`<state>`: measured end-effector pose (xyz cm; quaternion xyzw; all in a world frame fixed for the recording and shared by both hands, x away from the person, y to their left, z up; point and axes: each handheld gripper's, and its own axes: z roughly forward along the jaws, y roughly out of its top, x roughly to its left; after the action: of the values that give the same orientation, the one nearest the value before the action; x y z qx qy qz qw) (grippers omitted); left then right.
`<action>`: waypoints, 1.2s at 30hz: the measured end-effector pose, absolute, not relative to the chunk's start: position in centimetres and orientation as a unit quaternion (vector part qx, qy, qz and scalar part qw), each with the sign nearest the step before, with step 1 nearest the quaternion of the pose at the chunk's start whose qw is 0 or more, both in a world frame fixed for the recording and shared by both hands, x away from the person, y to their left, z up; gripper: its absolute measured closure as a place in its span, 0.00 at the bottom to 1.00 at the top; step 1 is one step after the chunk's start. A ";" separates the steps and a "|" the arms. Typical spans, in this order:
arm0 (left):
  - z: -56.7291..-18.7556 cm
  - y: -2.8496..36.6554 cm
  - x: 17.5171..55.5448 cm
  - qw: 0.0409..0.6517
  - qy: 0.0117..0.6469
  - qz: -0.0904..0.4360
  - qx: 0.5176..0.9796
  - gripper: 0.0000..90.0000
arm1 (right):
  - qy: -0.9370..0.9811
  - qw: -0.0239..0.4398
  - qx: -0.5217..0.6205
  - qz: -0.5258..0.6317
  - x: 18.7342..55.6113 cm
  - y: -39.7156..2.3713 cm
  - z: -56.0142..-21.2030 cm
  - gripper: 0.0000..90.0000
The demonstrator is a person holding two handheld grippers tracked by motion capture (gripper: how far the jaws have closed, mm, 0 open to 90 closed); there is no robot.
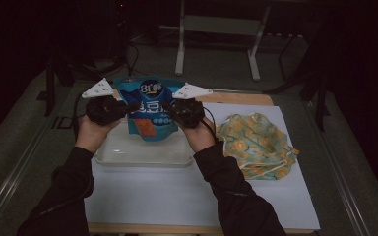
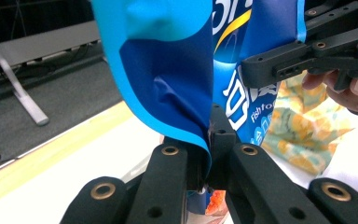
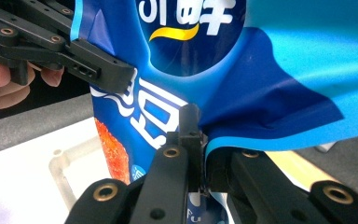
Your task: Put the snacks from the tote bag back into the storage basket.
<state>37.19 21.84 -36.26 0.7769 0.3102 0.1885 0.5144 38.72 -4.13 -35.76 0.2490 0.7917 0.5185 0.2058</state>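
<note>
Glossy blue pouch point(image 1: 150, 110), creased, clamped at both edges by left tool point(image 1: 128, 107) and right tool point(image 1: 171, 109).

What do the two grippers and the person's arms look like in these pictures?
Both the left gripper and the right gripper are black, with jointed bars and brass-coloured rivets. Each carries a pale grey three-cornered plate with small holes on top. A thin black cable trails from the right one. The person wears dark long sleeves.
</note>
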 end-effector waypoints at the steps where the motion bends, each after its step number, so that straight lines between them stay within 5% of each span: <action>1: -36.6 21.9 37.2 0.514 0.311 0.188 0.777 0.98 | 0.792 0.203 0.251 0.517 38.8 -4.0 -36.1 0.98; 36: -43.9 24.3 38.1 0.516 0.312 0.148 0.784 0.97 | 0.807 0.170 0.270 0.497 39.4 -2.0 -43.2 0.97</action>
<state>38.12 24.34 -43.91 0.7838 0.3116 0.1479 0.5164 39.44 -2.02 -43.18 0.2698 0.8071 0.4970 0.1696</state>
